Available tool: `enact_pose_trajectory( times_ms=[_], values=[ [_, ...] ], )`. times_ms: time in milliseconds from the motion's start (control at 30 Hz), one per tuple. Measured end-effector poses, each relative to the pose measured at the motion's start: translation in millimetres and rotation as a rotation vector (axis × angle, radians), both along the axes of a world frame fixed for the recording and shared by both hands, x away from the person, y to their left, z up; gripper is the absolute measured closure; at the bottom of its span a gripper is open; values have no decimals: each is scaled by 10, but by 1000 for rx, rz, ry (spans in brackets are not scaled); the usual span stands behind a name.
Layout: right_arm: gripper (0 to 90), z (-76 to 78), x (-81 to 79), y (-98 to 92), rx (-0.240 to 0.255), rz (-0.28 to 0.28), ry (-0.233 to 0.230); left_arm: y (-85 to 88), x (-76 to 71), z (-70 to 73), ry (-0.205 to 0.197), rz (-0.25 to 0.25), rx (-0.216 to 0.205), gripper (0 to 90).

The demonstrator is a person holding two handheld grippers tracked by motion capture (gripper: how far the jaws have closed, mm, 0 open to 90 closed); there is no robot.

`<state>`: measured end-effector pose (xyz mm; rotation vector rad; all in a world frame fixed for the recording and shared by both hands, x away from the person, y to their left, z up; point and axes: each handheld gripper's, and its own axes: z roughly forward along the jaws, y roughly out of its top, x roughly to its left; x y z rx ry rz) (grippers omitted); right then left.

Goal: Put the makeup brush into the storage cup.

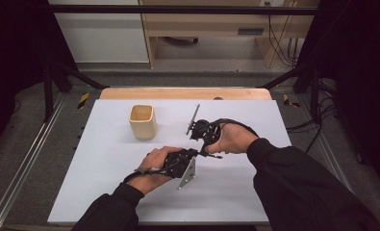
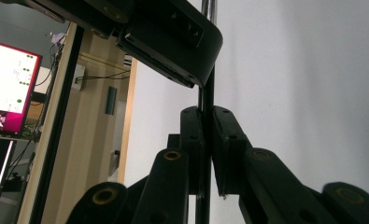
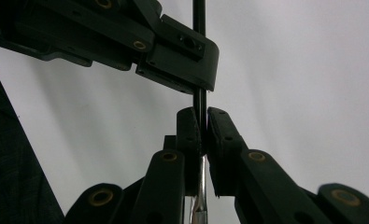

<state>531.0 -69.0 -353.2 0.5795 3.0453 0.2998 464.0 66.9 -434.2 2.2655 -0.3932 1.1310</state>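
- Pen-like rod (image 1: 194, 118), thin and dark with a silvery end, sits right of the beige cup (image 1: 142, 121).
- Right gripper (image 3: 200, 122) is clamped on it.
- Left gripper (image 2: 208, 122) pinches it too, nearer the person than the cup.

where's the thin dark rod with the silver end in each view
High view: the thin dark rod with a silver end lies right of centre, rising from the right gripper, beside the cream square cup.
Left gripper view: it runs upright through the centre, between that gripper's fingers.
Right gripper view: upright at centre, clamped between the fingers.
Shared landmark: the white table top.
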Motion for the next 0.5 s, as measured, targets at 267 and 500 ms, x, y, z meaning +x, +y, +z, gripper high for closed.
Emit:
enact_pose_trajectory(
  times_ms=[267, 500],
  values=[
    [803, 6, 1, -12, 10, -5, 6, 13, -15, 21, -11, -5, 20, 838],
    [754, 82, 31, -71, 67, -35, -20, 27, -11, -11, 1, -9, 8, 838]
  ],
)
